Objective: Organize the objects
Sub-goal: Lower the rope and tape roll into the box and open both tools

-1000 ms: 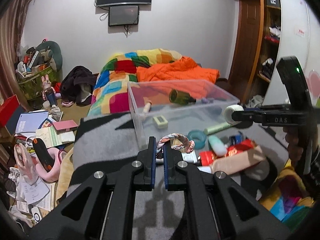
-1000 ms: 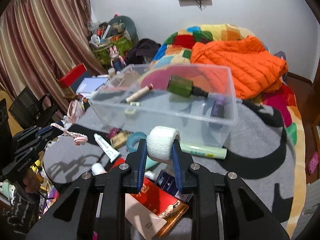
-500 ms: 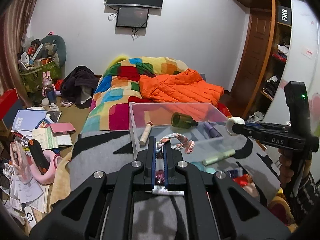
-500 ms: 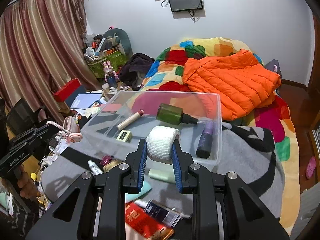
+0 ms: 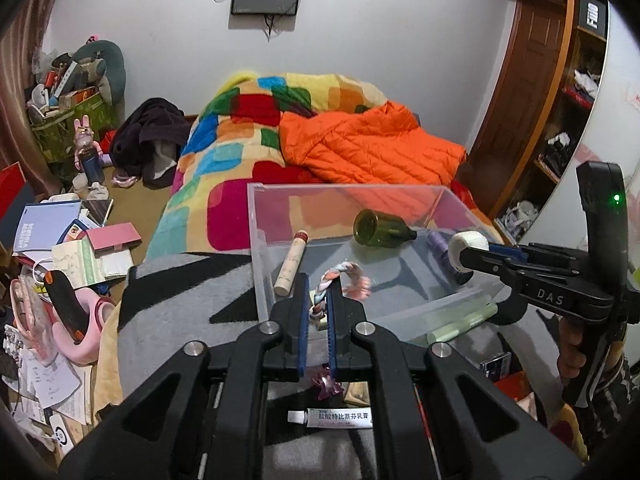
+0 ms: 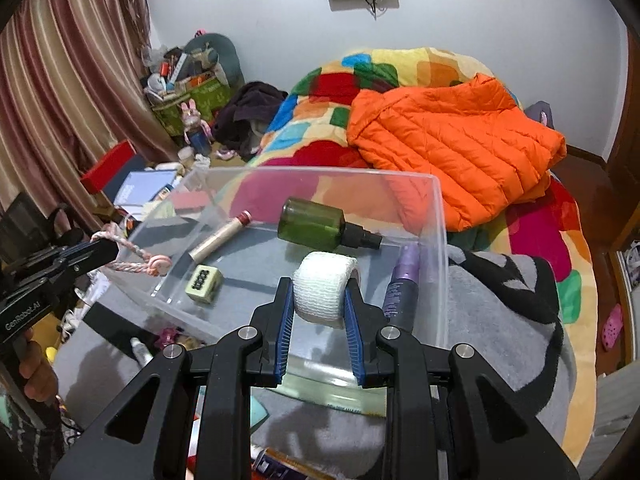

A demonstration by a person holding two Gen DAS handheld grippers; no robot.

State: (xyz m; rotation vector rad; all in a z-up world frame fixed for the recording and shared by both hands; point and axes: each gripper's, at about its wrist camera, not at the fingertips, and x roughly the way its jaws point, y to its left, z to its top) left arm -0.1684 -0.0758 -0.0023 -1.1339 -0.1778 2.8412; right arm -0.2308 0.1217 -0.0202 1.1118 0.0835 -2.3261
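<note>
Looking at your left gripper (image 5: 317,308), the fingers are pressed nearly together, pinching a braided cord (image 5: 342,280) between the blue pads. The cord loops up out of the tips and hangs just over the near-left wall of the bin (image 5: 256,248). Your right gripper (image 6: 319,306) is a bit wider, squeezing a white gauze roll (image 6: 323,289) sideways between its pads, and the roll sits above the inside of the bin, toward its near-right part.

Inside the bin you've got a green bottle (image 6: 314,223) lying on its side near the far wall, a beige tube (image 6: 219,237) to the left of it, a purple tube (image 6: 400,284) along the right wall, and a pale die (image 6: 204,283) near the front-left corner.

Hard-to-read stuff: the bottom end of the cord drops behind your left fingers, so you can't see how long it is. A pale green tube (image 5: 460,322) lies just outside the bin's near wall, seen partly through the plastic. A white ointment tube (image 5: 332,415) in front of the bin is half covered by the gripper frame. The clutter past it is cut off at the edge, and I can't tell what most of it is.
</note>
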